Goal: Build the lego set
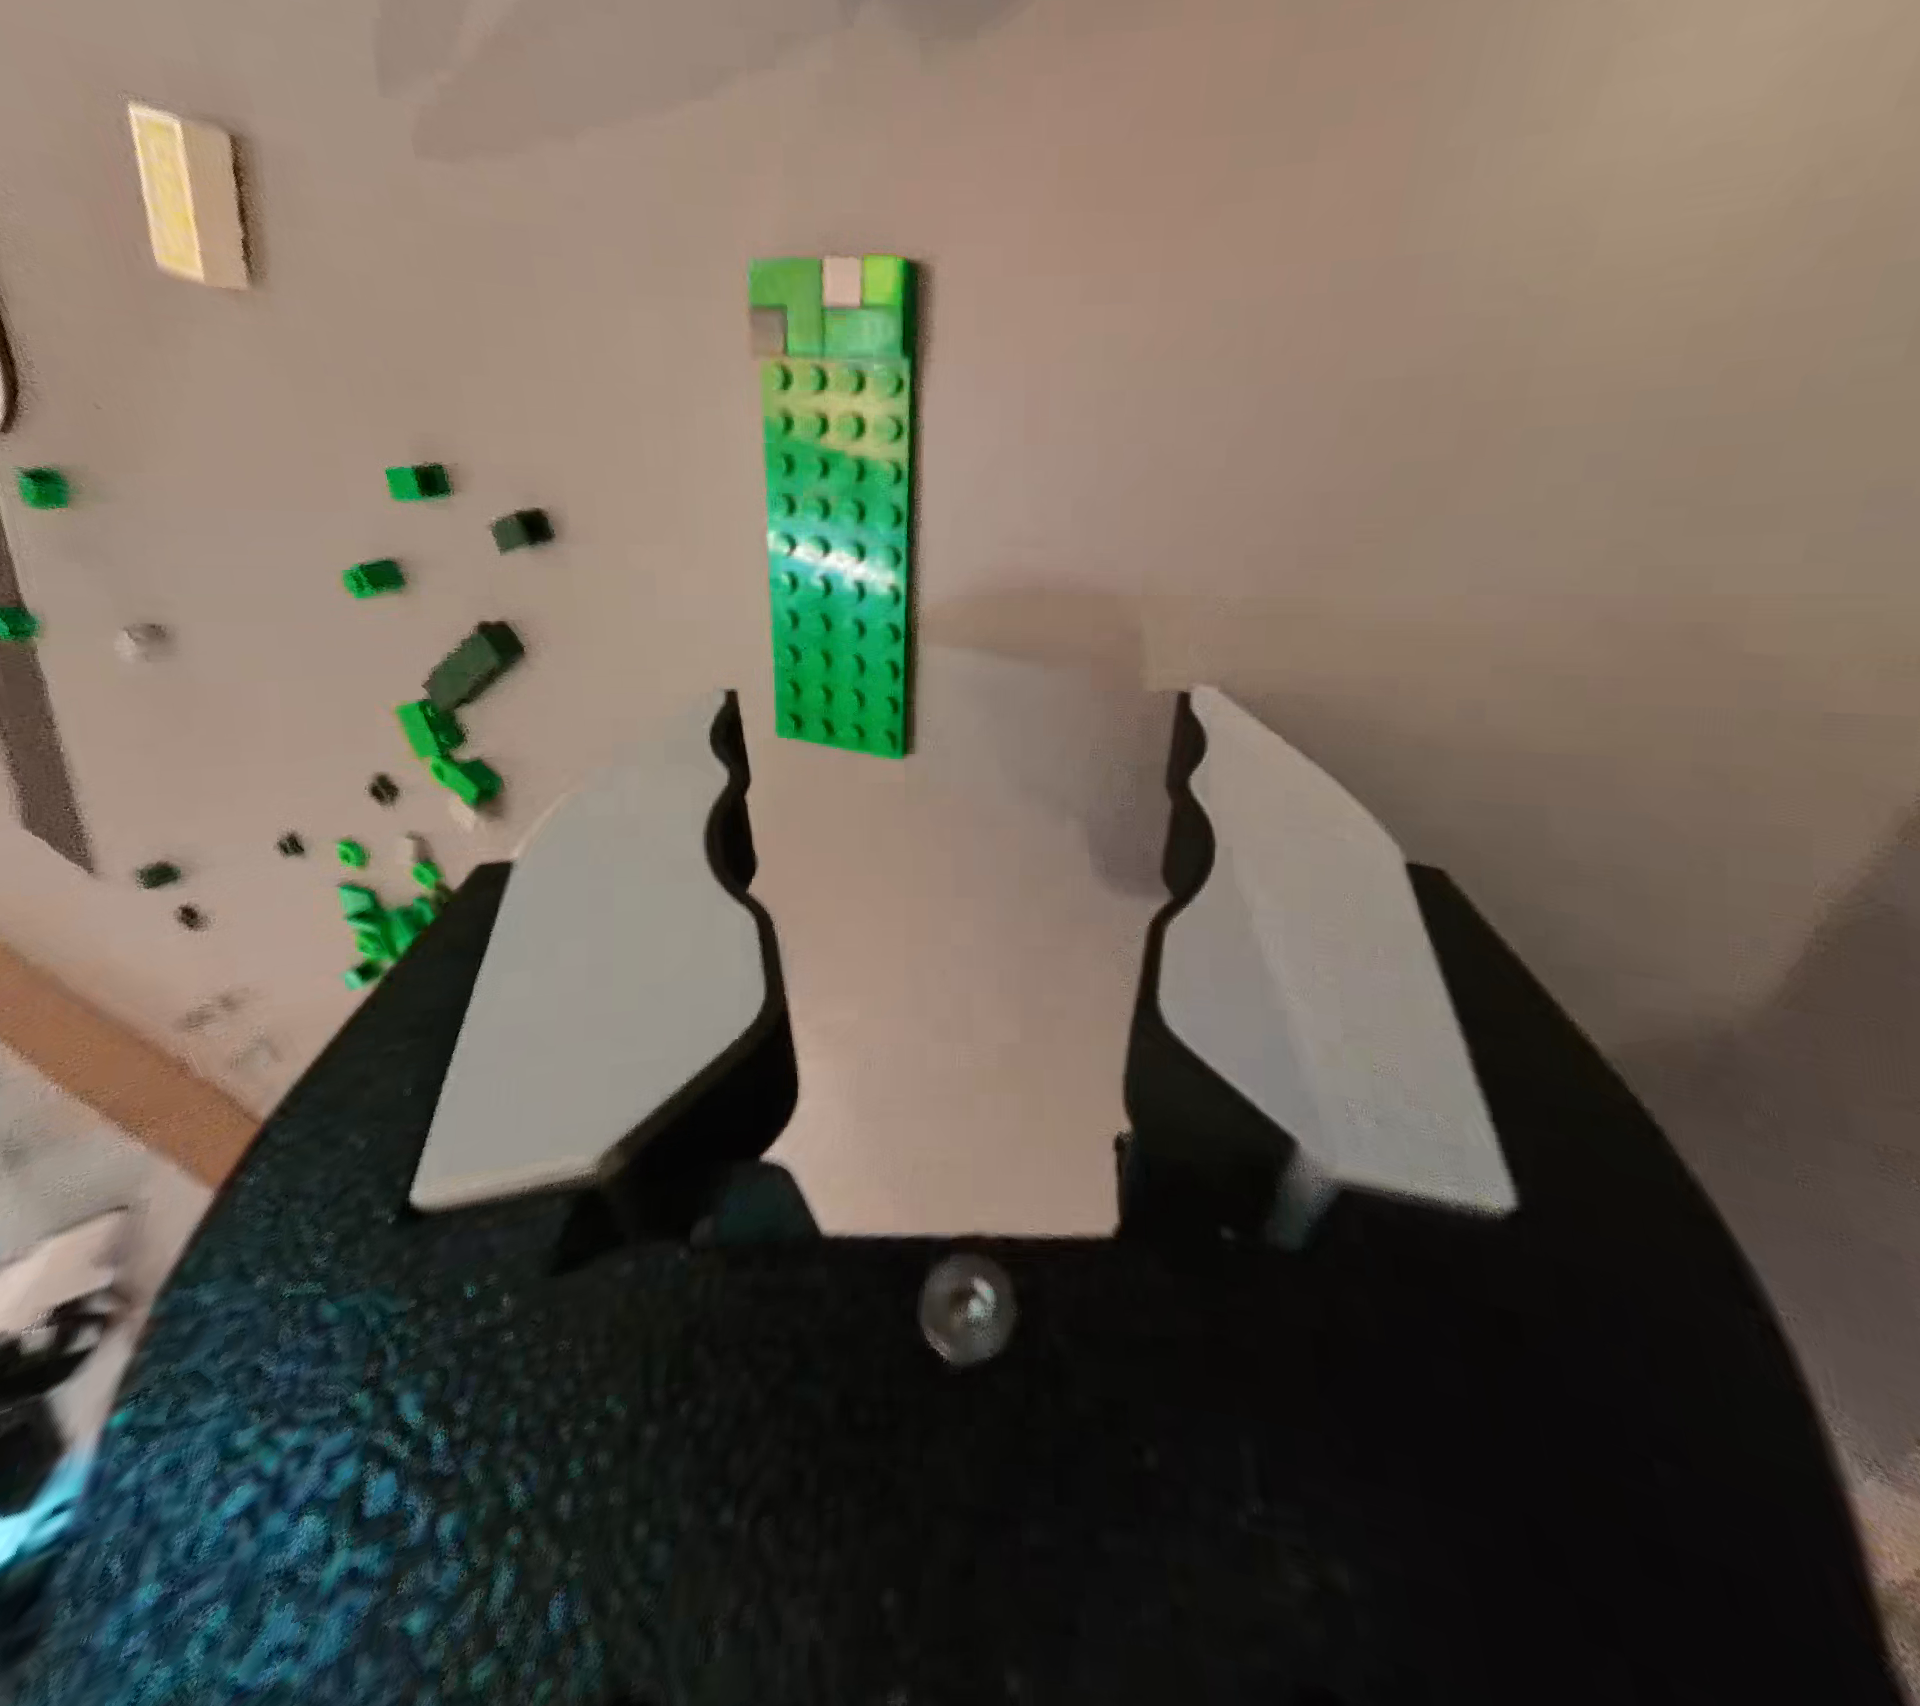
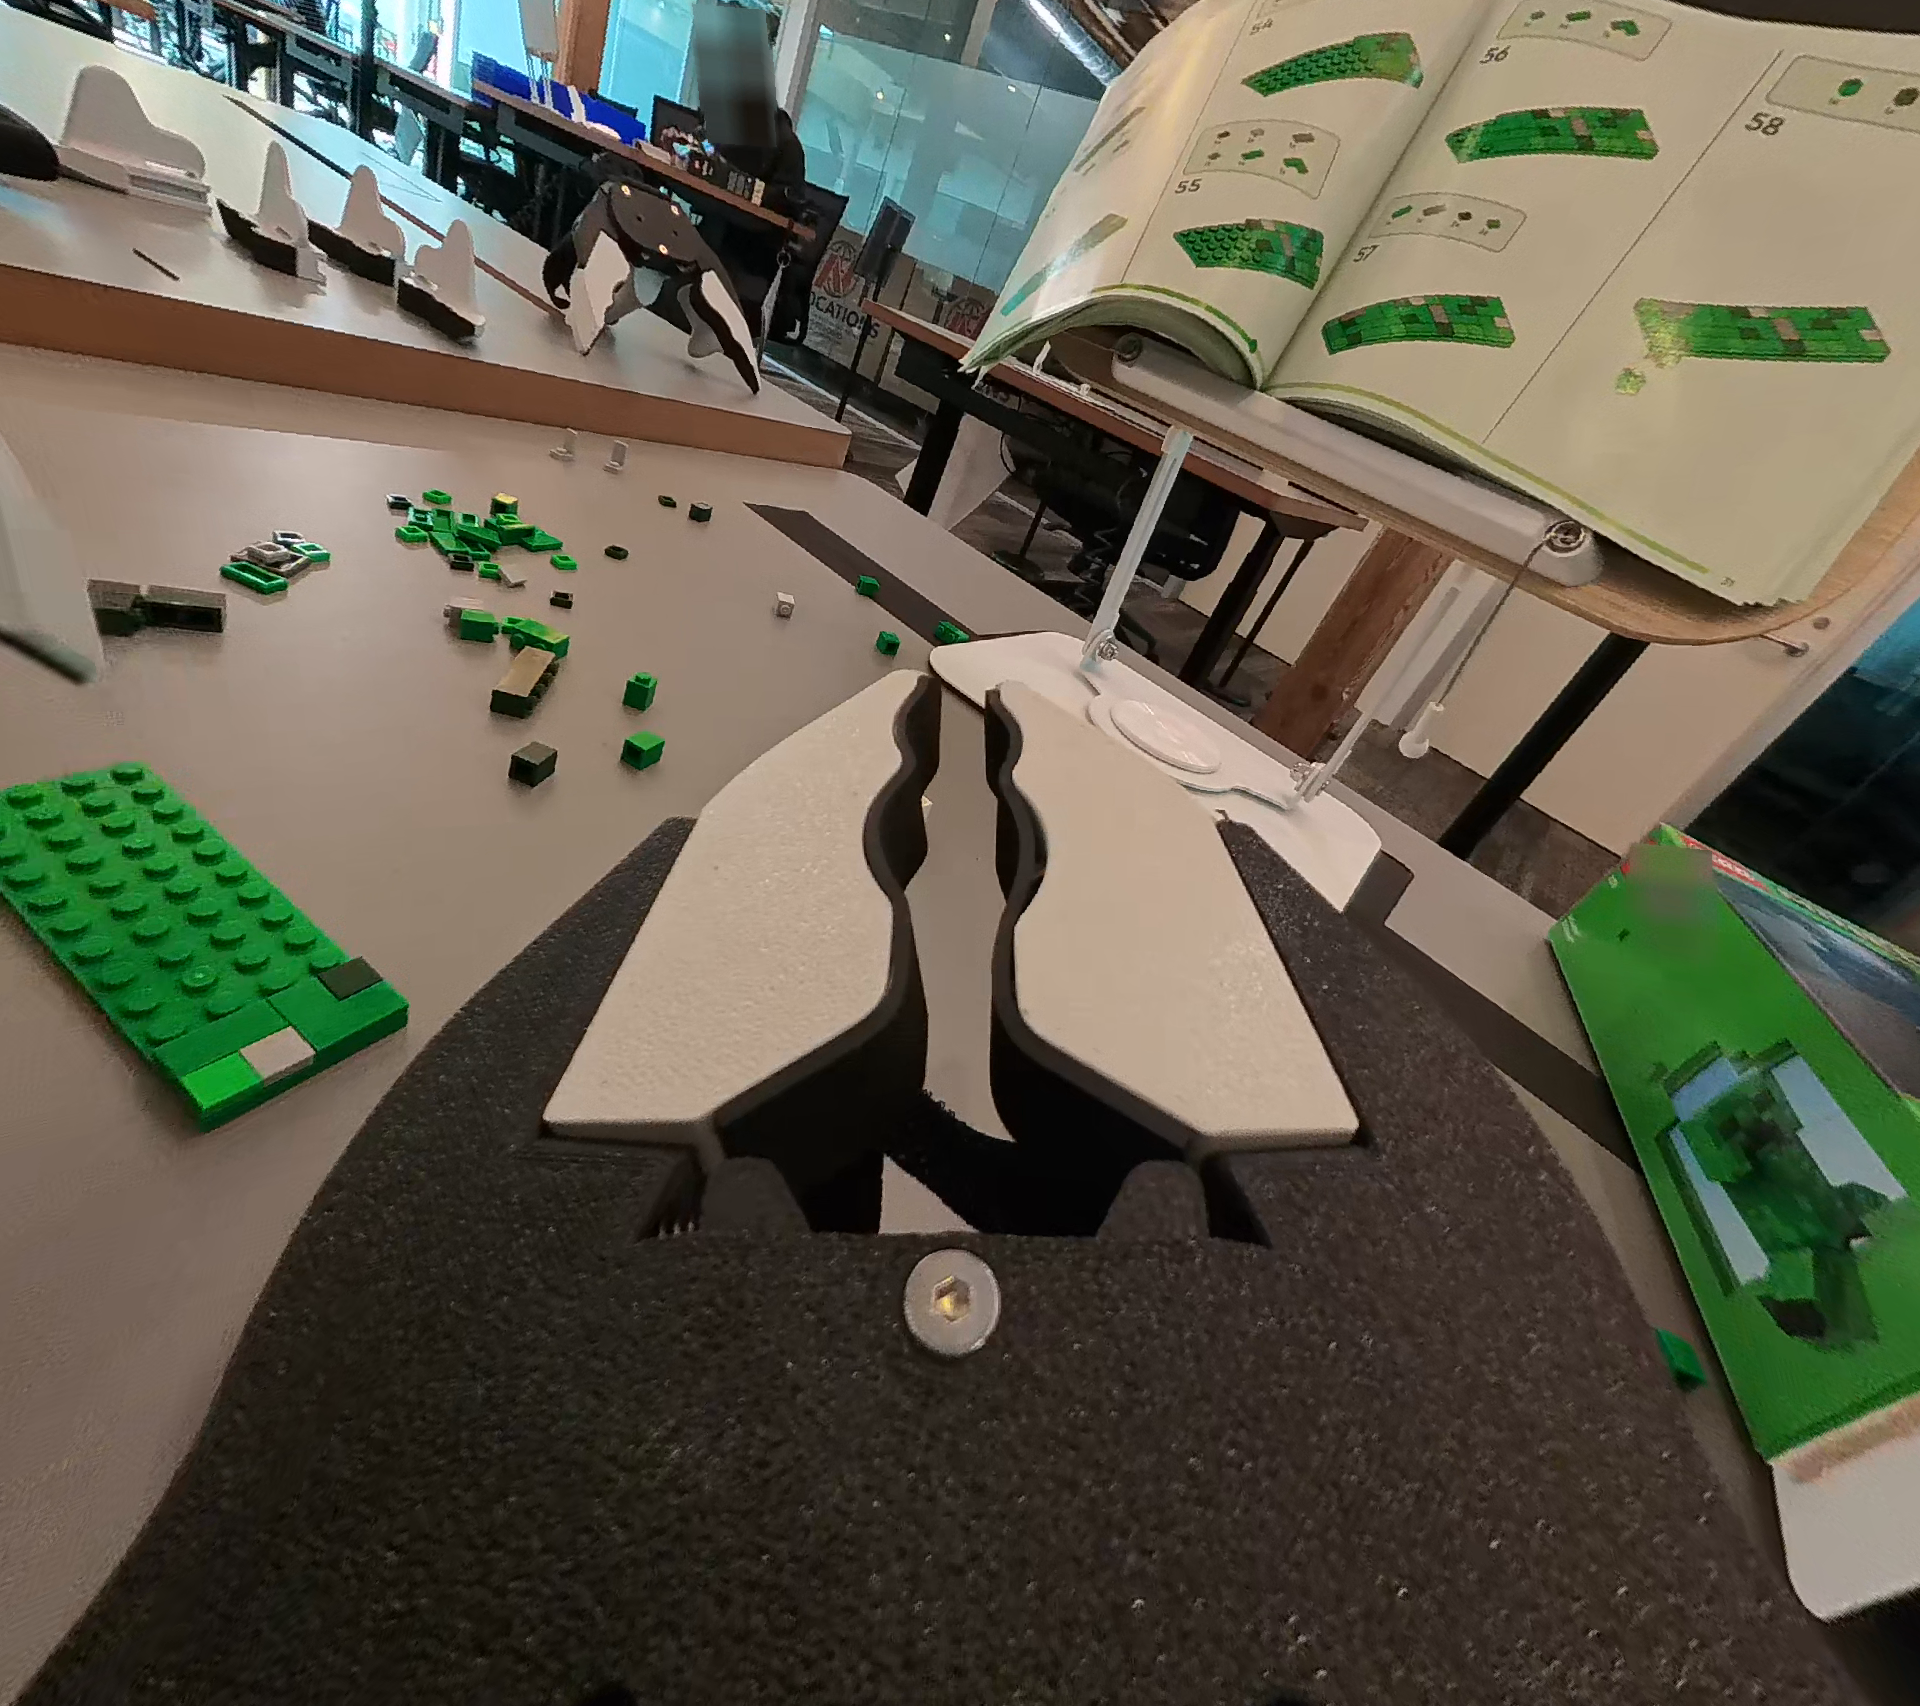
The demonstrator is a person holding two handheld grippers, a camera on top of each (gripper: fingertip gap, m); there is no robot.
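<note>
Two grippers: the left gripper [image 1: 961, 700] has wide jaws, holding nothing, above the green baseplate [image 1: 842, 555]; the right gripper [image 2: 961, 700] has narrow jaws with only a slit between them, holding nothing over the worktop [image 2: 364, 742].

L cam looks down, R cam level; both see green baseplate [image 1: 842, 555].

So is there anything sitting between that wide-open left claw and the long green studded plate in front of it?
Nothing visible. The left gripper is open, with only bare table between its fingertips and the near end of the green plate. The loose bricks lie off to the left.
</note>
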